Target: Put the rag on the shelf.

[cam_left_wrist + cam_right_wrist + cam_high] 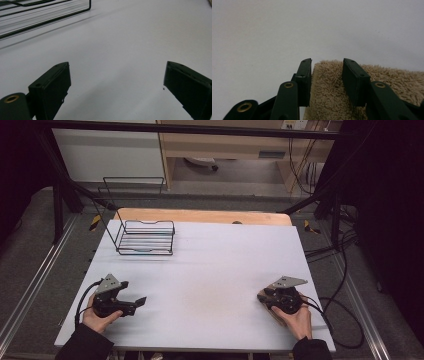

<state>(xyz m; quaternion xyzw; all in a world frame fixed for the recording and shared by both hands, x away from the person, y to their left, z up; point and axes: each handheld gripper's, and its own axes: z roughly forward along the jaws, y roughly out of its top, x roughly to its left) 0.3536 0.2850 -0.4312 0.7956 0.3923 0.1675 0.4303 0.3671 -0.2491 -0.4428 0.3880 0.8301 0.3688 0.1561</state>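
- Two hand-held black two-jaw grippers work a white tabletop (210,270) – the right gripper (327,62) sits at the near right corner with its jaws drawn partway in around the edge of a tan, fluffy folded towel (329,90), the pile bunched between the pads; whether they already pinch it firmly cannot be told.
- The left gripper (116,75) rests at the near left, jaws spread wide over bare table, nothing between them.
- The step in hand reads as picking up the towel. Done well, it likely means seating the lower pad under the fabric's edge, closing until the thick pile is truly clamped, then lifting slowly so the layers do not slip free.
- The empty black wire rack (146,238) stands well apart at the far left of the table.
- The high view places both hands, the rack and the towel's corner position, yet the right gripper (270,296) there covers most of the cloth.
- The right gripper view gives the pad-to-fabric contact up close – the left gripper view adds the rack's wire rim (50,17) ahead of the idle jaws.
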